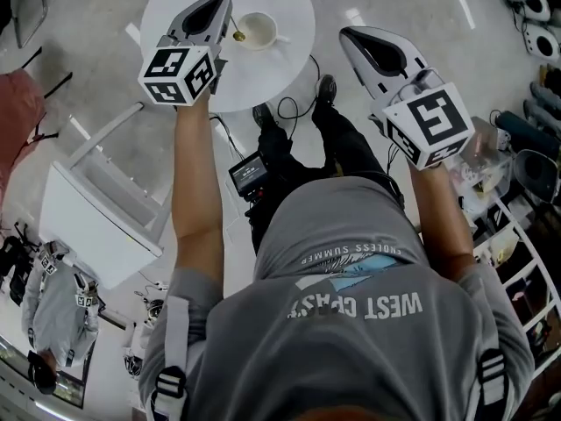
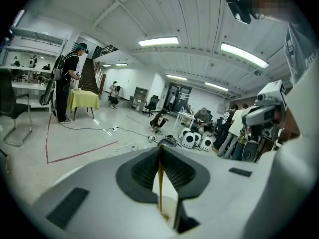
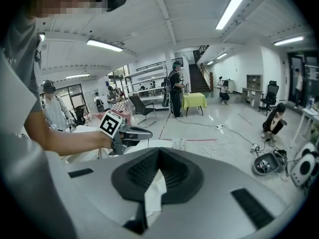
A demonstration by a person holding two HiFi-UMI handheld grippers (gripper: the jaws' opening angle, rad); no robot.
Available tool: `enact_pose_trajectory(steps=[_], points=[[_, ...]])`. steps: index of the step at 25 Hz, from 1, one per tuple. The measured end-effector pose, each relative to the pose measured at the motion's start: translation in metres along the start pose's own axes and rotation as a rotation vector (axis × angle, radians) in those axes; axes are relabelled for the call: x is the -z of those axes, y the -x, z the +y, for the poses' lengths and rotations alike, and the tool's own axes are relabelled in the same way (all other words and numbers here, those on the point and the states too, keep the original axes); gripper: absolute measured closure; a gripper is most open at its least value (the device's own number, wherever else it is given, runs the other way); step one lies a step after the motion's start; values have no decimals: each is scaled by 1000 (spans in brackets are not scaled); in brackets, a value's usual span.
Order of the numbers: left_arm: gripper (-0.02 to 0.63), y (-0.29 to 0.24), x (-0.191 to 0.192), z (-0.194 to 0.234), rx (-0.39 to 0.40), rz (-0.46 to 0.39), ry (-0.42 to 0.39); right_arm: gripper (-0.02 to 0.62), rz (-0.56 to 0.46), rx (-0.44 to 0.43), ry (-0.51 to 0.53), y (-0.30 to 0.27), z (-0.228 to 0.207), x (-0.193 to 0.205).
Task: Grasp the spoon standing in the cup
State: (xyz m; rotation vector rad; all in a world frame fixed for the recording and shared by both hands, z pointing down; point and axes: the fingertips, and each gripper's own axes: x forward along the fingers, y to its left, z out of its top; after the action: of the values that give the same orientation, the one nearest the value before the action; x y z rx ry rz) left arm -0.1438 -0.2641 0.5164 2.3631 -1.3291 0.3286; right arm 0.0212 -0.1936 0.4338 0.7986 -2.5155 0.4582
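A white cup (image 1: pixel 258 30) stands on the round white table (image 1: pixel 280 68). My left gripper (image 1: pixel 225 3) reaches over the table just left of the cup. It is shut on the thin gold spoon (image 2: pixel 160 183), whose handle runs straight down the slit between the jaws. The spoon's gold end (image 1: pixel 237 35) shows at the cup's left rim; whether it still rests in the cup is hidden. My right gripper (image 1: pixel 348 35) hovers off the table's right edge, above the floor, jaws shut with nothing between them (image 3: pixel 158 152). The left gripper (image 3: pixel 130 133) also shows in the right gripper view.
A white chair (image 1: pixel 105 209) stands to the left of the person's legs. A black cable (image 1: pixel 289 108) and a small black box (image 1: pixel 248 174) lie below the table. Shelves with gear (image 1: pixel 517 226) line the right side. Another person (image 1: pixel 53 301) stands at the lower left.
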Motion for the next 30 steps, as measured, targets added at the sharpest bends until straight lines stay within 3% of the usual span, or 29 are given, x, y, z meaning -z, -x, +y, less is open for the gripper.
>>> enact_pose_trajectory(steps=[6, 14, 30], points=[[580, 26, -9, 13, -30, -47, 46, 594, -5, -22, 25, -6, 13, -8], [581, 60, 5, 36, -94, -43, 73, 594, -9, -46, 56, -13, 32, -17], [580, 91, 77, 89, -201, 52, 185, 594, 18, -93, 98, -40, 62, -25]])
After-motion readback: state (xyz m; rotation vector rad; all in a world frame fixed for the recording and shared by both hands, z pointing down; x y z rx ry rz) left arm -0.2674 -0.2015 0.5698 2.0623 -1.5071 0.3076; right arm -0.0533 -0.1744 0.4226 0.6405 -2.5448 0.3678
